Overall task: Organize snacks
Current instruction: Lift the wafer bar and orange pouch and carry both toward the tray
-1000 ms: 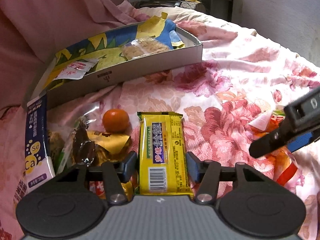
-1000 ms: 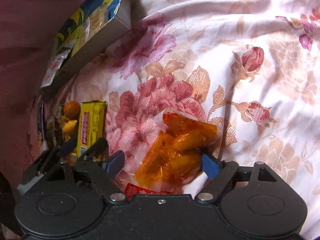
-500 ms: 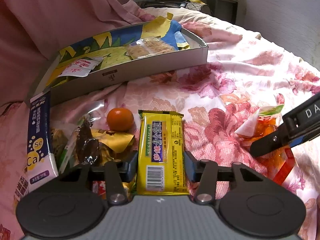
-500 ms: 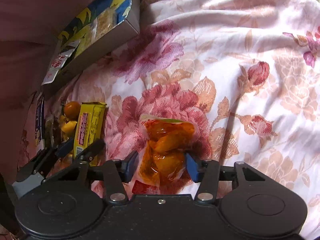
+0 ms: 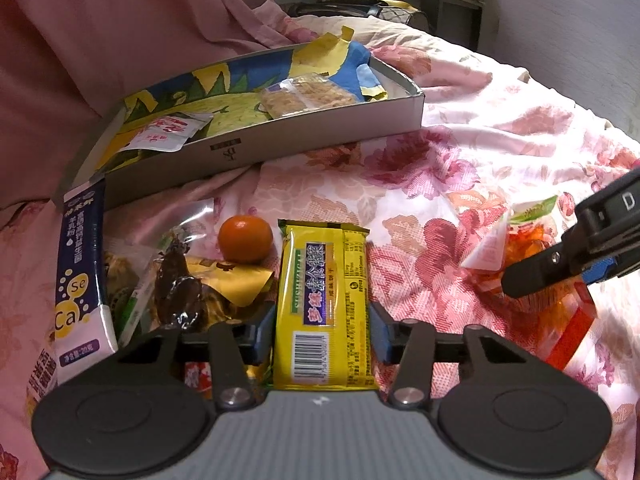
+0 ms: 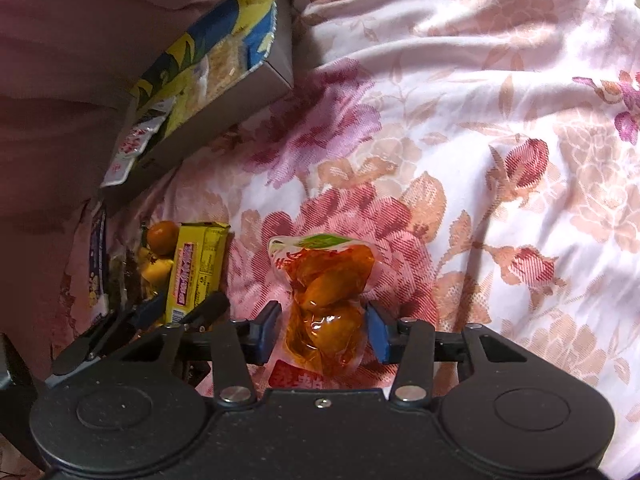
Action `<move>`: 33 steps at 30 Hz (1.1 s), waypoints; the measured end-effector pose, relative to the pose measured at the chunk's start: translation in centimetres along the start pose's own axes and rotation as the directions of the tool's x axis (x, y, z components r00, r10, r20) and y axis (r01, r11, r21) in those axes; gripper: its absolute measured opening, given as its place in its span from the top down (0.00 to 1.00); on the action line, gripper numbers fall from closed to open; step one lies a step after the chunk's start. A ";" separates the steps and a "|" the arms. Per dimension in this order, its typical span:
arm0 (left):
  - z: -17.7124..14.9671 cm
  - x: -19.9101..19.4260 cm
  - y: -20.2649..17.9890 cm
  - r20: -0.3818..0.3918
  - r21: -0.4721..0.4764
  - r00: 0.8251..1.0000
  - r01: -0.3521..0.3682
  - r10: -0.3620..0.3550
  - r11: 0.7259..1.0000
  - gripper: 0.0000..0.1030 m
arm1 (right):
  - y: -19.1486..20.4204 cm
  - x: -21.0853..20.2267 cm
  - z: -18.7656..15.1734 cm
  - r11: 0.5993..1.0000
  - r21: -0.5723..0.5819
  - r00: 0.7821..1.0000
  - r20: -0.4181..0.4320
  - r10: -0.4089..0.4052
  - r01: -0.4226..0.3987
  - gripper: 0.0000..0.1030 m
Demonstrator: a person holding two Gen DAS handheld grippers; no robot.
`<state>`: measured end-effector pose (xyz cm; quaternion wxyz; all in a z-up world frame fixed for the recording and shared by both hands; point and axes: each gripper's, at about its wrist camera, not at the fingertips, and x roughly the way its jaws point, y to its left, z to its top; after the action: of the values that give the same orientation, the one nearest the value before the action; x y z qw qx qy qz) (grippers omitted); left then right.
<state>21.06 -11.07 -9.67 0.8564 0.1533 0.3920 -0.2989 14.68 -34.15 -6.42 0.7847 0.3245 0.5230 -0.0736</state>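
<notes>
A yellow biscuit packet lies lengthwise on the flowered bedspread. My left gripper is shut on its near end, with both blue pads against its sides. An orange snack pouch lies to the right and shows again at the edge of the left wrist view. My right gripper straddles the pouch. Its jaws are closing, and the pads pinch the pouch's bunched middle. A shallow cardboard box lined with blue and yellow paper stands behind. It holds a cracker packet and a white sachet.
Left of the yellow packet sit a tangerine, a gold wrapper, a dark snack in clear wrap and a blue and white sachet. Pink fabric rises behind the box. The bedspread stretches to the right.
The right jaws have narrowed round the orange pouch, which has bunched up and turned lengthwise between them. The left jaws have drawn in onto the yellow packet.
</notes>
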 end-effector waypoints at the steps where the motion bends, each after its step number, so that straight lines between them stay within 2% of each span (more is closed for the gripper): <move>1: 0.0 0.0 0.0 0.000 0.000 1.000 -0.001 0.001 1.000 0.49 | 0.0 0.0 0.1 1.000 0.000 1.000 0.003 0.007 -0.007 0.54; 7: 0.1 -0.3 0.1 -0.007 -0.029 1.000 0.003 -0.003 1.000 0.50 | 0.2 -0.1 0.4 0.999 0.000 0.999 0.021 0.038 -0.038 0.54; 14: 0.5 -1.2 1.9 -0.011 -0.202 0.996 0.079 -0.083 0.976 0.50 | 0.3 -0.5 0.7 0.996 -0.001 0.994 0.059 0.090 -0.090 0.54; 16: 0.6 -1.6 2.0 0.008 -0.215 0.996 0.084 -0.084 0.973 0.50 | 0.6 -0.7 0.7 0.995 -0.017 0.992 0.073 0.100 -0.099 0.54; 23: 1.5 -3.7 1.9 0.129 -0.207 0.991 0.046 -0.019 0.977 0.50 | 1.9 -1.7 0.8 0.986 -0.090 0.977 0.153 0.151 -0.138 0.54; 28: 3.4 -4.4 2.8 0.233 -0.236 0.972 0.016 0.040 0.972 0.50 | 2.7 -2.4 1.6 0.976 -0.133 0.950 0.242 0.200 -0.171 0.54; 33: 5.1 -4.0 3.8 0.296 -0.243 0.950 -0.025 0.099 0.970 0.50 | 3.6 -3.2 3.3 0.961 -0.159 0.889 0.369 0.270 -0.226 0.54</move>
<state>24.40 -9.10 -3.25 0.9279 0.0143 0.2825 -0.2430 17.42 -33.99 -1.30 0.8921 0.3236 0.3152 -0.0059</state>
